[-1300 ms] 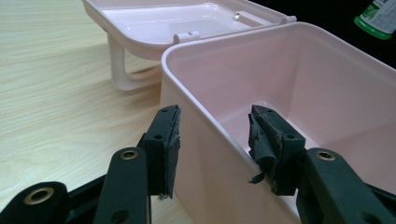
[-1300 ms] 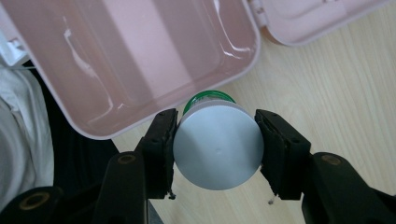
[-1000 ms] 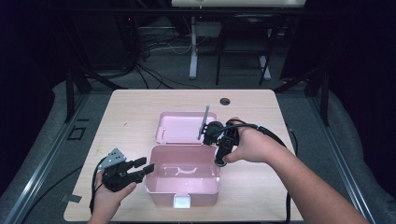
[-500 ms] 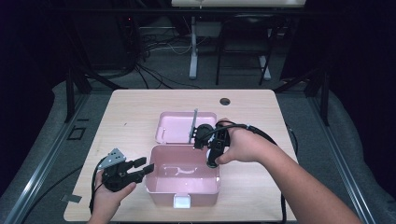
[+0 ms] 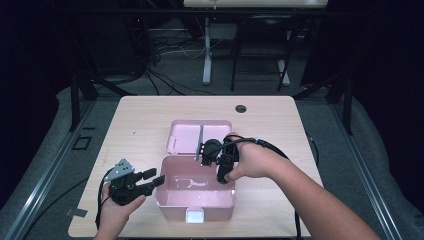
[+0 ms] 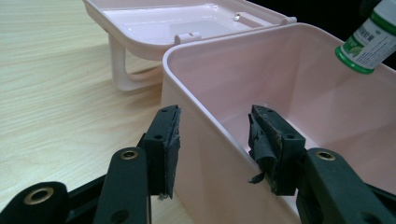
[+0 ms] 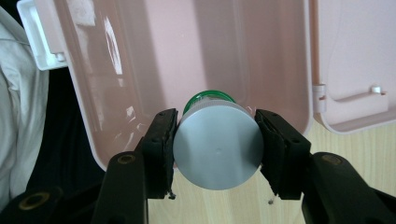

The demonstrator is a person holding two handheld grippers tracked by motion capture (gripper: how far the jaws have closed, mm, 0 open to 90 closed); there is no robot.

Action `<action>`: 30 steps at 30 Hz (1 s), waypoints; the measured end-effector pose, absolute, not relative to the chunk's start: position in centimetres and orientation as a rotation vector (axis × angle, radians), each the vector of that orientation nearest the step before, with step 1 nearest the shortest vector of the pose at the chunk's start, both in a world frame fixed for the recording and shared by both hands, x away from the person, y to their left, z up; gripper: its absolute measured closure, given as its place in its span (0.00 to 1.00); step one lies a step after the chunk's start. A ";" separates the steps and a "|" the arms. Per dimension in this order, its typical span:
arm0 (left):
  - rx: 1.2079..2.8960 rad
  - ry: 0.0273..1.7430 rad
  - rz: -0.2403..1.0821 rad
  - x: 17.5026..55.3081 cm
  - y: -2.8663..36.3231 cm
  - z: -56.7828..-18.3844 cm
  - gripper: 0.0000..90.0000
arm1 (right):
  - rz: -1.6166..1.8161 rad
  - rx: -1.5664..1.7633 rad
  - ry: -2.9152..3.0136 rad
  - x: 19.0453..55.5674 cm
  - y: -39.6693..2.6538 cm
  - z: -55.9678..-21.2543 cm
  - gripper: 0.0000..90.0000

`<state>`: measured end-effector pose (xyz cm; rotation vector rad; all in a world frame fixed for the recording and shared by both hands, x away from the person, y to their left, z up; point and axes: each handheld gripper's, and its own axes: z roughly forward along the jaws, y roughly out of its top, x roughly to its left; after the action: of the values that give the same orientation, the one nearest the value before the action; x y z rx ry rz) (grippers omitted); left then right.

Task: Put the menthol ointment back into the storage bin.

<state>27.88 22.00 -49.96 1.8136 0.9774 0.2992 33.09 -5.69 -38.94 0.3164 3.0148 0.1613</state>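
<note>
The right gripper (image 7: 215, 147) clamps the bottle (image 7: 217, 147) by its grey cap, holding it cap-up above the open pink box (image 5: 196, 202) for lowering inside. The left gripper (image 6: 212, 140) straddles the box's near wall, jaws apart, steadying it.

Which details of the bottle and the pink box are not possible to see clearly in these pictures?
- Bottle label: in the right gripper view its grey base faces the camera; in the left gripper view the frame edge cuts it off.
- Text on the label: too small and blurred, left gripper view.
- Pink box floor: partly covered by the right claw in the high view.
- Left claw straddles the box wall; contact of its pads is unclear.
</note>
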 end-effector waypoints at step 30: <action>1.818 0.972 0.293 27.9 22.0 -50.0 0.59 | 0.010 0.305 3.057 33.5 -5.4 -44.7 0.56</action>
<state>27.93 21.98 -50.04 1.8181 0.9719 0.2930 33.52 -5.38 -44.69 0.3049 3.0572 0.0101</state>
